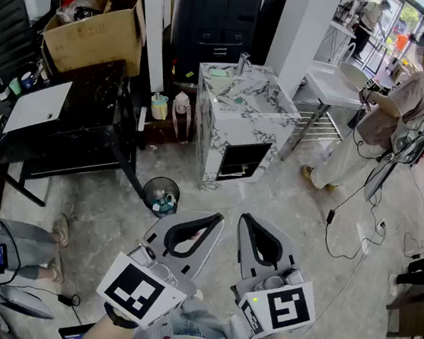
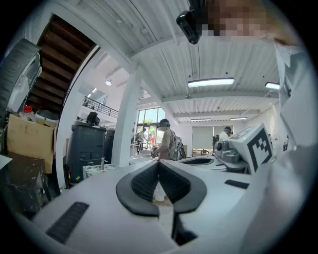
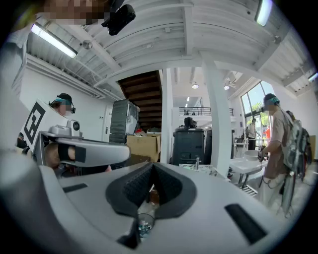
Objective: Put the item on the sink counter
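1. Ahead and to the left stands a black-topped bench (image 1: pixel 98 101). It carries a white flat sheet (image 1: pixel 37 106) and an open brown cardboard box (image 1: pixel 97 42). The box is heaped with loose clutter too jumbled to tell apart.
2. Centre, well apart from both claws, stands the white marble-patterned sink counter (image 1: pixel 258 115). It has a metal tap (image 1: pixel 243 61) at its back edge, and a few small pale things lie round the basin. Which of them, if any, is the item I cannot tell.
3. On the floor between the black-topped bench and the sink counter sits a small round black waste bin (image 1: pixel 161 195), holding white and bluish scraps.
4. Low in the head view, the left claw (image 1: pixel 216 218) is held level with its dark pads together at the tips, clamped on nothing.
5. Just beside it, the right claw (image 1: pixel 244 218) is likewise closed tight and empty, touching nothing.
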